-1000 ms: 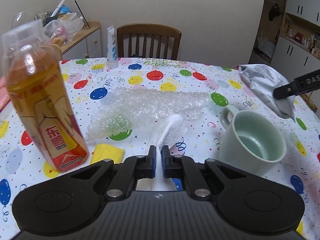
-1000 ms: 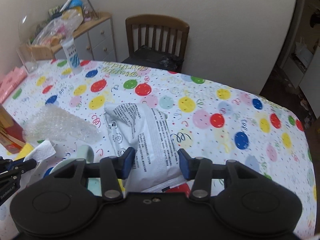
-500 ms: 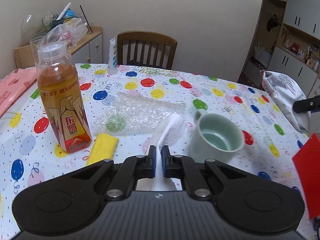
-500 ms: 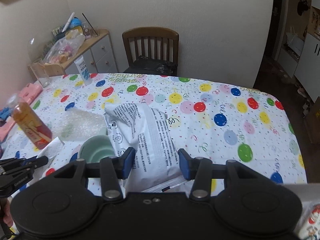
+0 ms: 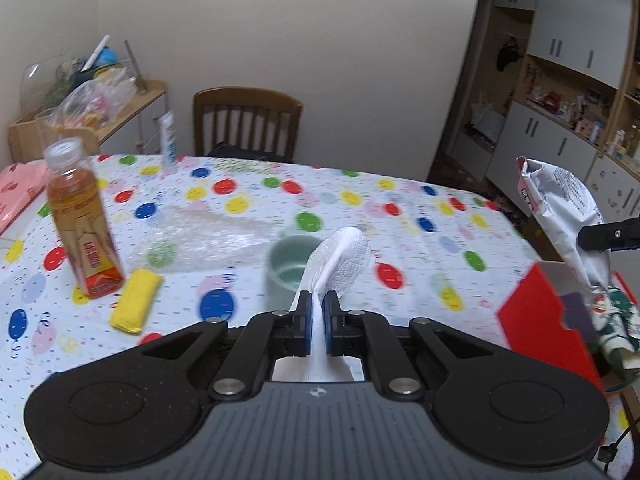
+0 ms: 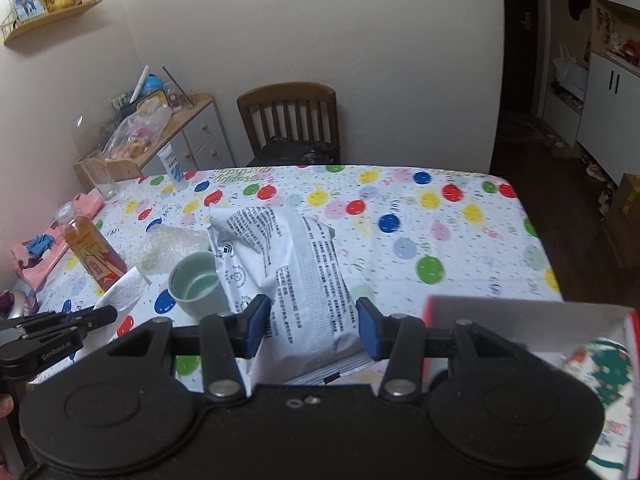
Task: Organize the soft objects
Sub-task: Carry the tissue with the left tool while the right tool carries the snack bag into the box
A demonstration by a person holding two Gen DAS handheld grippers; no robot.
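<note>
The left gripper (image 5: 315, 322) is clamped on a limp white paper towel (image 5: 340, 256). The right gripper (image 6: 308, 326) squeezes a puffy, crinkly white bag (image 6: 288, 264) near its bottom edge. Both look light and likely crush easily.

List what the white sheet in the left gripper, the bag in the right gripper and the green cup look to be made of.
White sheet: likely tissue paper, matte, embossed dots, limp folds.
Bag: probably plastic film, faint sheen, creases, printed text.
Green cup: seemingly glazed ceramic, smooth, glossy, thick rim.

One drink bottle (image 5: 82, 220), one green cup (image 6: 196, 282), one yellow cloth (image 5: 137, 306), one bubble-wrap sheet (image 5: 212, 236), one white tissue (image 5: 340, 258), one white pouch (image 6: 288, 264), one red box (image 5: 548, 320), one wooden chair (image 6: 290, 120), one white tube (image 5: 168, 142).
</note>
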